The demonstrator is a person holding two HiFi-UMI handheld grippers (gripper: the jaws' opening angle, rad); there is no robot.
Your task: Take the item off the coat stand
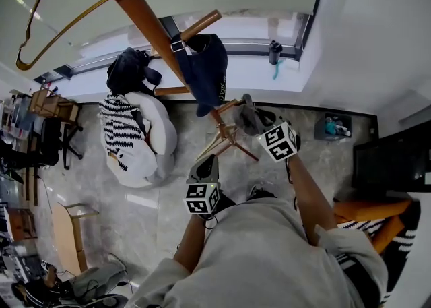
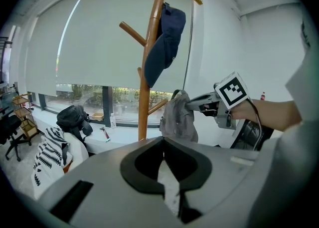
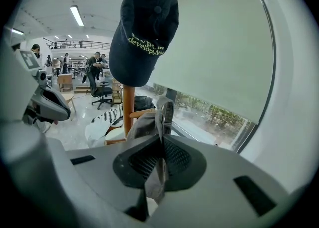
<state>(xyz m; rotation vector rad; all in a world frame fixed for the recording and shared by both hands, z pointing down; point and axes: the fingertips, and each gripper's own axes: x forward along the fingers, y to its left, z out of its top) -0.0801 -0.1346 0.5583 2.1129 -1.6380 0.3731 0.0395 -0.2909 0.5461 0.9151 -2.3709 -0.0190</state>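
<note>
Grey bag hanging just right of coat stand, at tip of low peg; hooked on or clear of peg, not discernible. Left gripper held back from stand, jaws drawn together on nothing. Navy cap high up on stand's upper peg. Right gripper right of stand, clamped tight on bag's fabric.

Coat stand glossy wood; item matt grey cloth.
</note>
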